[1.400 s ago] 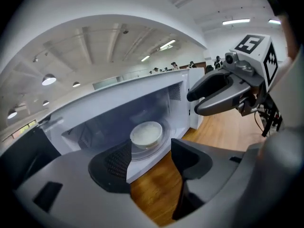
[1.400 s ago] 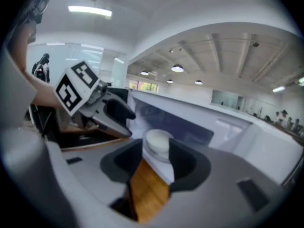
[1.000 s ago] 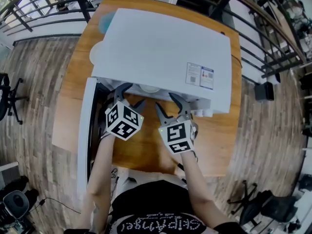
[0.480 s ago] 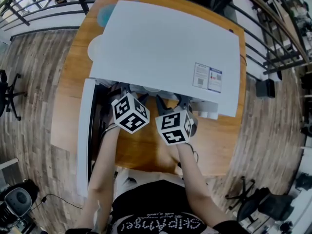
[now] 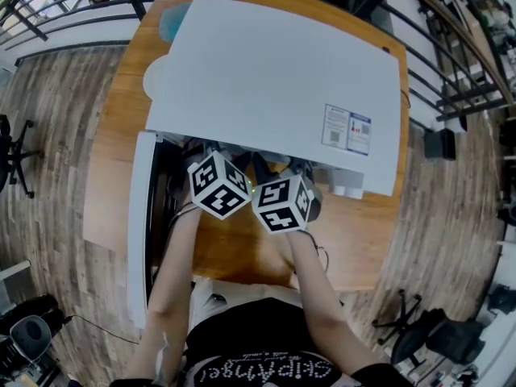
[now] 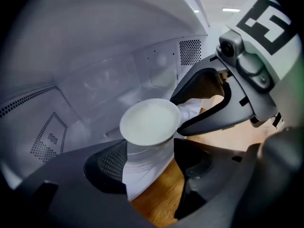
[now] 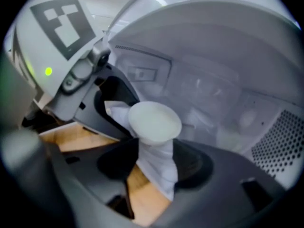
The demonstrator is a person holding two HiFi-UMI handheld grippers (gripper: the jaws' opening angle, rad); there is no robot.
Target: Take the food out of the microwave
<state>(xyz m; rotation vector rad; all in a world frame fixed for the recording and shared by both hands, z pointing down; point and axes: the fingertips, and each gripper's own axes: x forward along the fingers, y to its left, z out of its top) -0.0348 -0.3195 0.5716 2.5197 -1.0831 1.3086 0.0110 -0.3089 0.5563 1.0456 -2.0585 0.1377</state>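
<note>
A white bowl [image 6: 149,122] sits at the front of the white microwave's [image 5: 266,71] cavity; the head view hides it under the microwave top. Both grippers reach in side by side, and only their marker cubes show from above, the left cube [image 5: 218,185] and the right cube [image 5: 282,204]. My left gripper [image 6: 151,163] has the bowl's body between its pads, which seem to press on its sides. My right gripper [image 7: 154,167] holds the same bowl [image 7: 154,121] the same way. Each gripper's curved jaw shows beside the bowl in the other's view.
The microwave door [image 5: 139,224] hangs open to the left, along my left arm. The wooden table [image 5: 242,252] has a strip of bare top in front of the microwave. A pale round plate [image 5: 153,79] lies behind its left side. Railings and office chairs ring the table.
Both grippers have moved forward into the microwave and closer together. Their jaws, open and in plain sight a second ago, are now hidden under the microwave top in the head view.
</note>
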